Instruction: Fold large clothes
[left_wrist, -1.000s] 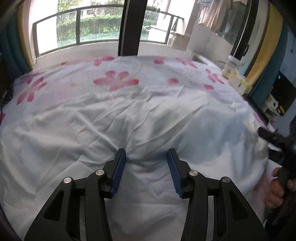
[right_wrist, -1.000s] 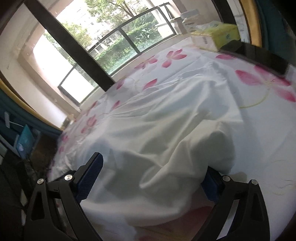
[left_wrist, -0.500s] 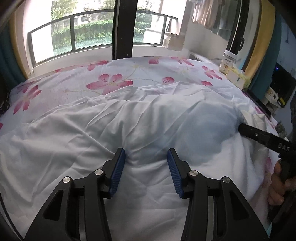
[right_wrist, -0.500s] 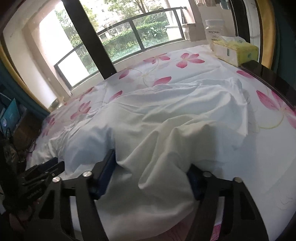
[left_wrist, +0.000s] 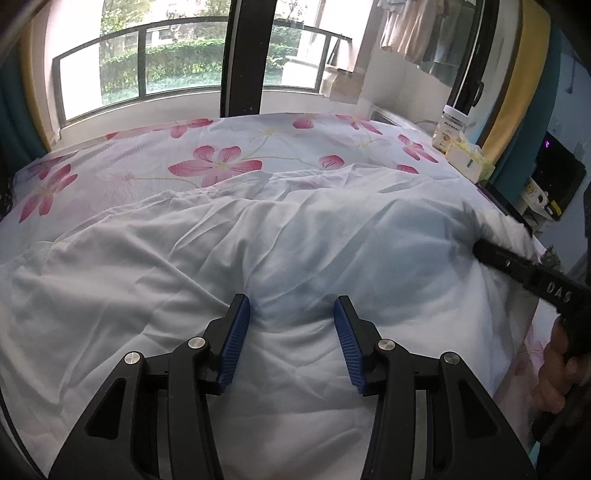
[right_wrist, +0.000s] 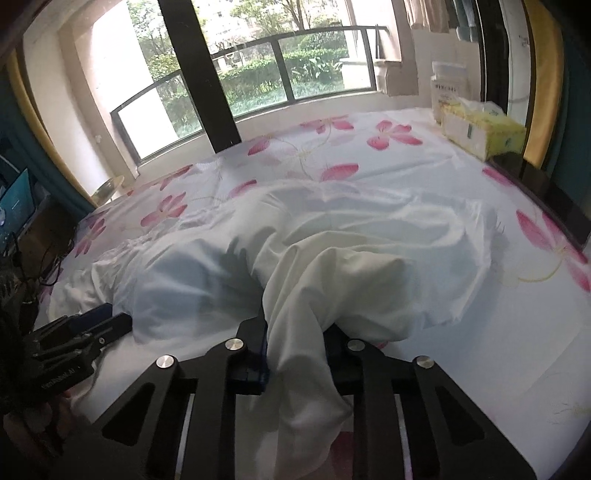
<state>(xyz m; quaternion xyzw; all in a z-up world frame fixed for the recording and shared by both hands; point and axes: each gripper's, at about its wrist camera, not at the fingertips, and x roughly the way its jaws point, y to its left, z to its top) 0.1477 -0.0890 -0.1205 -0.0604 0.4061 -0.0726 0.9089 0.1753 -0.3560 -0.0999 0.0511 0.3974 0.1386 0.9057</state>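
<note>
At the bottom centre of the right wrist view, the right gripper (right_wrist: 295, 343) pinches a bunch of the white garment (right_wrist: 332, 236) spread across the flowered bed sheet (right_wrist: 406, 155); the left gripper (left_wrist: 291, 328), jaws spread over the cloth, should clamp before both lift evenly.

daylight from window (left_wrist: 177, 66); fisheye-bent, dark edges.

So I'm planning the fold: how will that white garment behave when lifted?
Likely floppy: the garment drapes limp from the right gripper, shut on it. Probably light, since it creases finely and billows. The left gripper is open over it.
</note>
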